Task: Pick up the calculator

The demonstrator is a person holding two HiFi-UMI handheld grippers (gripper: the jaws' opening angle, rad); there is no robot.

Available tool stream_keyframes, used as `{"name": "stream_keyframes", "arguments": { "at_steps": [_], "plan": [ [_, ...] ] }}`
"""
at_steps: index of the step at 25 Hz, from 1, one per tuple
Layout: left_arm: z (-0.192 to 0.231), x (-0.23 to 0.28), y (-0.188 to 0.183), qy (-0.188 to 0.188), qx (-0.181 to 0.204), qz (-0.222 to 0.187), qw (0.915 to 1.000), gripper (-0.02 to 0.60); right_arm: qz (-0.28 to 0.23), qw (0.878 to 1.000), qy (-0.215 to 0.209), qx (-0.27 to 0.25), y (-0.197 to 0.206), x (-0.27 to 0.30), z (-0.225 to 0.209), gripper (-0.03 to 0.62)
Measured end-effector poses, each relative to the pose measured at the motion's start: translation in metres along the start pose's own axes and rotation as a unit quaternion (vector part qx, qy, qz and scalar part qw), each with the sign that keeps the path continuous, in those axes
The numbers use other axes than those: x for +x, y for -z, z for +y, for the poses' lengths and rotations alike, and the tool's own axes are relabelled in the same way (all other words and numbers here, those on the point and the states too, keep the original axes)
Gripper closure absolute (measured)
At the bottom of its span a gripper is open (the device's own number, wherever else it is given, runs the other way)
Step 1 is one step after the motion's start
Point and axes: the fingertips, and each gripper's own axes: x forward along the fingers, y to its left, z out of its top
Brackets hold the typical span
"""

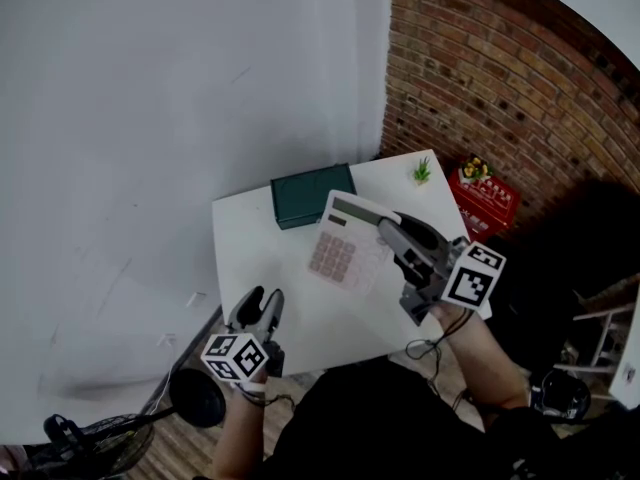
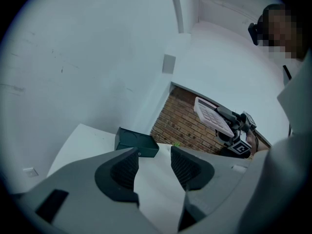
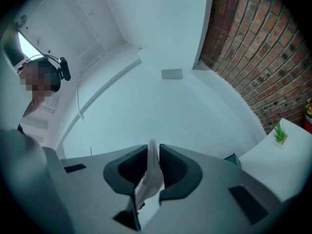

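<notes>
The right gripper (image 1: pixel 392 230) pinches the calculator (image 1: pixel 345 248) by one edge, its jaws pressed on the thin casing, so the calculator hangs tilted, clear above the white table (image 1: pixel 250 243). The lift looks done. The left gripper (image 1: pixel 262 303) hovers at the table's near edge, jaws spread and empty, probably because one grip is enough.

The table (image 1: pixel 250 243) stands in a corner, with a plain wall (image 1: pixel 170 98) to its left and a brick wall (image 1: pixel 500 78) at the far right. A box (image 1: pixel 312 194) lies at the table's far edge, and a small plant (image 1: pixel 422 171) stands on its far right corner. Right of the table, a crate (image 1: pixel 486 198) sits on the floor against the brick wall. The calculator (image 1: pixel 345 248) is above the table's right half, between the jaws of the right gripper (image 1: pixel 385 226). The left gripper (image 1: pixel 262 303) is over the near left edge.
</notes>
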Motion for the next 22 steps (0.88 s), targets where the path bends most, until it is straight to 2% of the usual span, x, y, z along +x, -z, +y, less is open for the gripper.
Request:
{"name": "stream_keyframes", "arguments": {
  "at_steps": [3,9,22],
  "plan": [
    [0.001,0.0,0.002,-0.001,-0.002,0.002,1.0,0.377,-0.003,1.0,0.005,0.008,0.002,-0.002,-0.002,0.525],
    [0.002,0.0,0.001,0.003,-0.001,0.001,1.0,0.377,-0.004,1.0,-0.003,-0.011,-0.002,0.0,0.004,0.525],
    [0.004,0.002,0.001,0.007,0.001,0.001,1.0,0.377,-0.013,1.0,0.016,0.004,0.002,-0.007,-0.007,0.525]
  ]
}}
